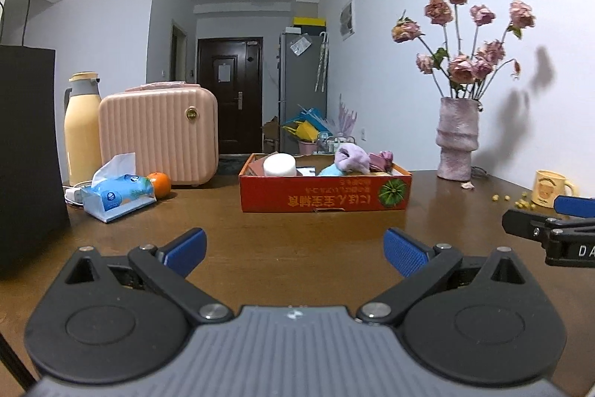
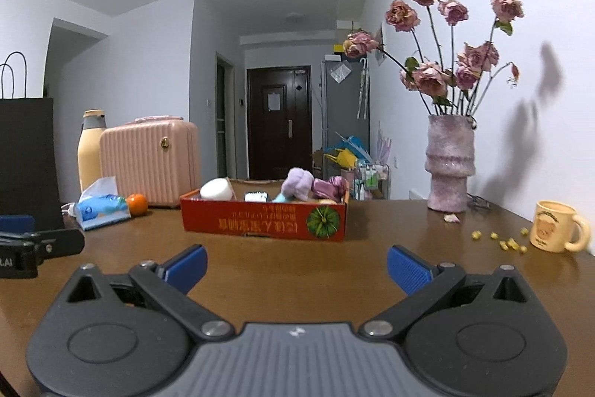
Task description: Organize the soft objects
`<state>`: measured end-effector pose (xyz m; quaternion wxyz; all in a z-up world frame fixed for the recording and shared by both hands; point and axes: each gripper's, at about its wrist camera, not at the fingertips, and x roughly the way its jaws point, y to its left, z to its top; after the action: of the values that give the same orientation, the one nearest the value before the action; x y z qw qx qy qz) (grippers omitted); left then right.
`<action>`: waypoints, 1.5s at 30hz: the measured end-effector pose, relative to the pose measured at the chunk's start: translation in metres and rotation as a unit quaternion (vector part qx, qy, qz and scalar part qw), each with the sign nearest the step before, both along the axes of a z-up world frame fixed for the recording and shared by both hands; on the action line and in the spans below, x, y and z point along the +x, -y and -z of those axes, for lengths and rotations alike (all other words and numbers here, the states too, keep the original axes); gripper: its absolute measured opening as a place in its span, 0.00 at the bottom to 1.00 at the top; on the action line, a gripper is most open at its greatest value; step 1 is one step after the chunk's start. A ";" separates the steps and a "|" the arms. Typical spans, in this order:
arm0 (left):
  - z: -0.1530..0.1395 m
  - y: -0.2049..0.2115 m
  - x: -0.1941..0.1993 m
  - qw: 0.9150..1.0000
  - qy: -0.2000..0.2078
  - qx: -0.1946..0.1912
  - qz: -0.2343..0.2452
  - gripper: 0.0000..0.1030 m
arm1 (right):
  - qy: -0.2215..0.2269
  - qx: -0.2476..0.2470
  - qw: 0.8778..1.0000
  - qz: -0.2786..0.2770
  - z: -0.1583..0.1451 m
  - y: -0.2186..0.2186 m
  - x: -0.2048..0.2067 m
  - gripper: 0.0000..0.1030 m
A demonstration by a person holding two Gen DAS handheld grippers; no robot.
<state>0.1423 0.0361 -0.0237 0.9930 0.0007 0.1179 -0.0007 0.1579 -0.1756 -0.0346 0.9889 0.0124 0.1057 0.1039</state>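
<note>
1. Left wrist view: my left gripper [image 1: 295, 250] is spread wide and empty, same for my right gripper [image 2: 297, 266]
2. Soft lilac bundle [image 1: 351, 157] sits in the red box [image 1: 323, 198], well ahead
3. I'd come in high over the rim and pinch the bundle's middle gently

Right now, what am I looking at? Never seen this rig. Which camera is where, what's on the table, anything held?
Two handheld two-finger grippers, each carrying a fisheye camera that looks along its fingers. One picture is from the left gripper, the other from the right gripper. Both are open and hold nothing. On the brown wooden table stands a red cardboard box containing a lilac soft cloth bundle and a white round jar. Around it: a blue tissue pack, an orange, a pink ridged case, a pink vase of dried roses and a cream mug.
</note>
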 end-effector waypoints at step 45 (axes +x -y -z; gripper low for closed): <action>-0.007 0.006 -0.063 0.999 0.046 0.002 0.016 1.00 | 0.045 -0.005 0.999 -0.004 -0.018 -0.003 -0.062 1.00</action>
<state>0.0797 0.0299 -0.0168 0.9973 0.0046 0.0720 -0.0166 0.0963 -0.1725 -0.0169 0.9922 0.0025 0.0618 0.1083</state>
